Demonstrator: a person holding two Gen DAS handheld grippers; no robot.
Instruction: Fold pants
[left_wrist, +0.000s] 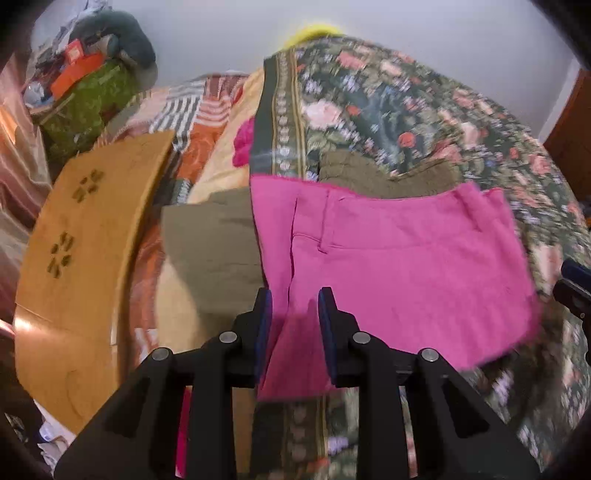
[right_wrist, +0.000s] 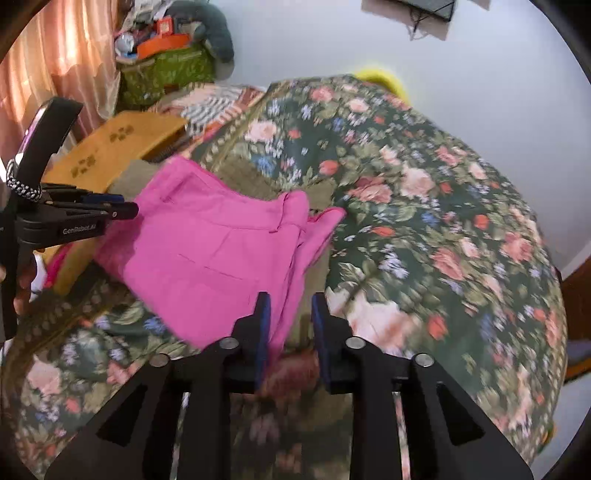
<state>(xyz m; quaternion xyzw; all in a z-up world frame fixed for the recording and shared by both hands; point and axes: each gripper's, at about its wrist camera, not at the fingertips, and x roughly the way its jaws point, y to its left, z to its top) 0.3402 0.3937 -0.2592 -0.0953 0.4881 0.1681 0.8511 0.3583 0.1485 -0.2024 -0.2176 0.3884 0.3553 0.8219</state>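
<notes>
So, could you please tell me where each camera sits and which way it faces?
Left wrist: on the left tool, facing pink pants on the floral bedspread; right tool at the edge.
Right wrist: on the right tool, facing the pants' edge; left tool at left.
Shared: pants, bedspread, wooden board.

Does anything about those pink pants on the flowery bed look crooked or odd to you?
Yes. The pink pants lie askew on the floral bedspread, partly over an olive garment. One pink flap sticks out past the waistband instead of lying flat. The left tool and right tool are both open over opposite edges.
</notes>
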